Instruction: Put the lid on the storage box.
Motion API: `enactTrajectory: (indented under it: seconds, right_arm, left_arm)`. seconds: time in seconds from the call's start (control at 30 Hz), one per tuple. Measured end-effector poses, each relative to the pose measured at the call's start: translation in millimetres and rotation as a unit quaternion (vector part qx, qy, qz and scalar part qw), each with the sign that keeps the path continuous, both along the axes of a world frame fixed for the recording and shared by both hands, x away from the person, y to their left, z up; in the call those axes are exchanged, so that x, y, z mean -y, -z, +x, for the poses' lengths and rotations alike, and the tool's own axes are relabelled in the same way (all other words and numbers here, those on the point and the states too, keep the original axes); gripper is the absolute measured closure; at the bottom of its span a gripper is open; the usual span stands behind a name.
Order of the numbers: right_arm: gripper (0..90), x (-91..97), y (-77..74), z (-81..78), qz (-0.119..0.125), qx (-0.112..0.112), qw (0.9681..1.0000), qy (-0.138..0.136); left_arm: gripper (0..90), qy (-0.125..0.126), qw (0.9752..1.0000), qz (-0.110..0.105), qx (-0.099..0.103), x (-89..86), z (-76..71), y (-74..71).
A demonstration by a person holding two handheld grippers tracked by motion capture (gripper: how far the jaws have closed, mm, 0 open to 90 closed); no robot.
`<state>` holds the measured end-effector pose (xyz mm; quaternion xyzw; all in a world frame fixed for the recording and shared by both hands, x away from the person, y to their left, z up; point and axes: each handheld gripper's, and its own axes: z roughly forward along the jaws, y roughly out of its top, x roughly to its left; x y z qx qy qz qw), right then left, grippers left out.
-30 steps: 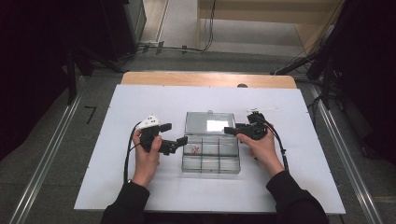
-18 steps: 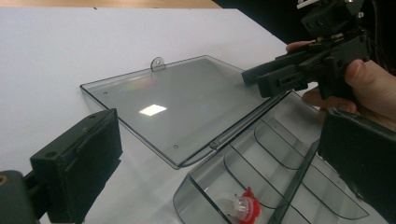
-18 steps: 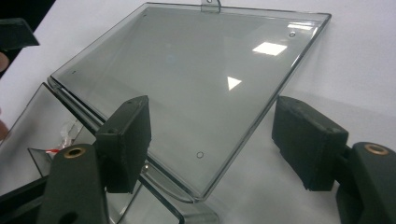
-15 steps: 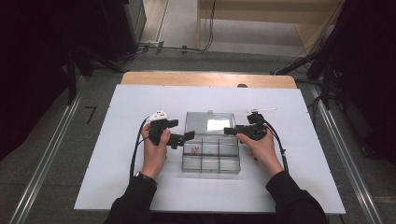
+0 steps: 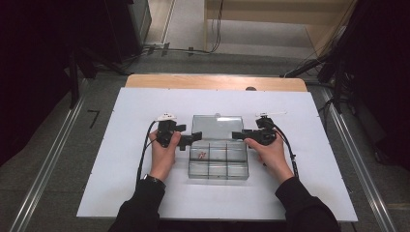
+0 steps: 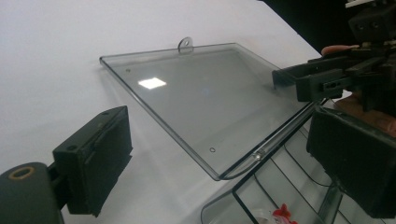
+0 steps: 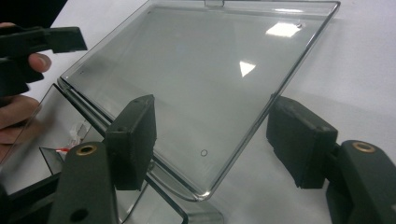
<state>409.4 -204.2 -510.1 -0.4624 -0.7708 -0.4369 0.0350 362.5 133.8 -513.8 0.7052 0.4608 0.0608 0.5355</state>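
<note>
Clear compartment box (image 5: 218,162) mid-mat, hinged lid (image 5: 217,126) flat open behind it — small red item (image 5: 202,154) in one cell. Left gripper (image 5: 193,139) and right gripper (image 5: 238,136) flanking the hinge corners, jaws of both parted and just closing, gripping nothing. Risk of slipping off thin slick lid edge, or shoving the light box across white mat (image 5: 121,145) — uneven closing.

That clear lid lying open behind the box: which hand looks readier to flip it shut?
Probably the right: the right claw already straddles the clear lid at its corner, while the left claw sits by the hinge, pads off.
</note>
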Motion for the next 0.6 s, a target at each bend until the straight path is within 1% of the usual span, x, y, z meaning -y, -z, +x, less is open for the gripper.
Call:
enactTrajectory:
  seconds: [0.07,0.13,0.17,0.3,0.37,0.43,0.47,0.5,0.6]
  right_arm:
    - [32.9,-0.1,-0.5,-0.4,-0.002,0.003,1.0,0.0]
    - [33.6,-0.1,-0.5,-0.4,-0.001,0.005,1.0,-0.002]
    - [33.8,0.0,-0.5,-0.4,-0.001,0.006,1.0,-0.002]
    - [34.1,-0.2,-0.7,-0.8,-0.001,0.007,1.0,-0.002]
    - [34.4,-0.2,-0.8,-0.9,-0.001,0.008,1.0,-0.002]
    - [34.5,-0.4,-1.0,-1.0,-0.001,0.01,0.9999,-0.002]
    - [34.7,-0.4,-1.2,-1.2,-0.002,0.011,0.9999,-0.002]
    - [34.9,-0.4,-1.3,-1.3,-0.002,0.011,0.9999,-0.003]
    - [36.0,-0.1,-1.4,-1.6,0.0,0.013,0.9999,-0.004]
  left_arm:
    - [12.5,-0.004,1.0,0.0,-0.009,0.8,1.5,1.4]
    - [15.9,-0.007,0.9998,0.01,-0.013,2.4,2.8,1.6]
    - [17.2,-0.007,0.9998,0.012,-0.015,3.5,3.7,1.5]
    - [22.6,-0.012,0.9996,0.012,-0.025,8.1,7.1,0.1]
    - [23.4,-0.015,0.9994,0.012,-0.029,10.4,8.9,-0.1]
    - [24.9,-0.026,0.9987,0.017,-0.04,11.2,11.0,0.9]
    - [26.4,-0.031,0.9984,0.015,-0.045,11.2,11.7,1.5]
    - [27.0,-0.031,0.9983,0.013,-0.047,11.1,12.5,2.5]
    - [30.1,-0.034,0.9978,0.016,-0.055,12.7,13.6,4.6]
